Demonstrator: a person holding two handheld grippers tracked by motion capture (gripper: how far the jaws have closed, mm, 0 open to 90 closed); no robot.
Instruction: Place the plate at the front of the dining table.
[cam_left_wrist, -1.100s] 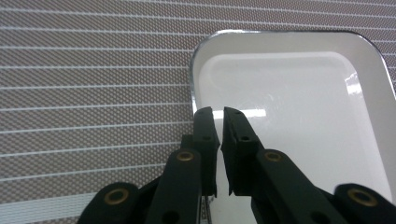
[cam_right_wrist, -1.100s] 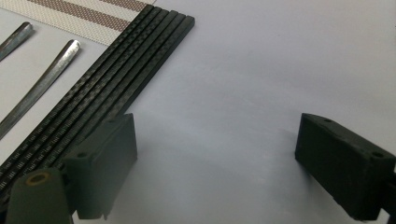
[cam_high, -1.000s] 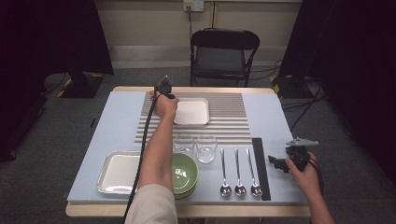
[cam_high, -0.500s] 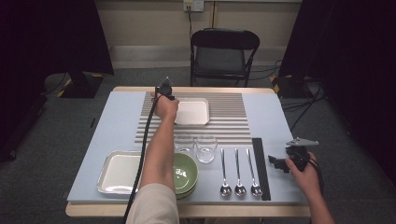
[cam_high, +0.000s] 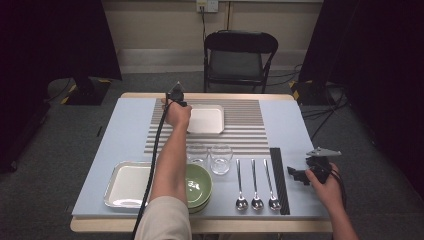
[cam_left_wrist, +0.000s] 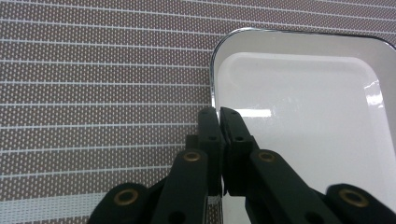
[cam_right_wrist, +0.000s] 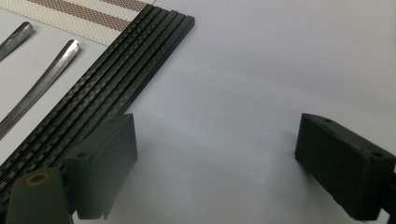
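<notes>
A white square plate (cam_high: 206, 119) (cam_left_wrist: 299, 116) lies on the striped mat (cam_high: 247, 131) (cam_left_wrist: 93, 84) at the far middle of the table. My left gripper (cam_high: 176, 96) (cam_left_wrist: 219, 114) reaches out to the plate's left rim, and its jaws are shut on that rim. My right gripper (cam_high: 296, 175) (cam_right_wrist: 219, 154) hovers low over the bare blue table surface (cam_right_wrist: 243, 70) at the front right, jaws wide open with nothing between them. A black ribbed strip (cam_high: 279, 175) (cam_right_wrist: 116, 70) lies just to its left.
Three spoons (cam_high: 255, 185) lie left of the black strip. Two glasses (cam_high: 220, 159) stand at the mat's near edge, and green bowls (cam_high: 200, 182) and a second white plate (cam_high: 127, 184) sit at the front left. A folding chair (cam_high: 239, 55) stands beyond the table.
</notes>
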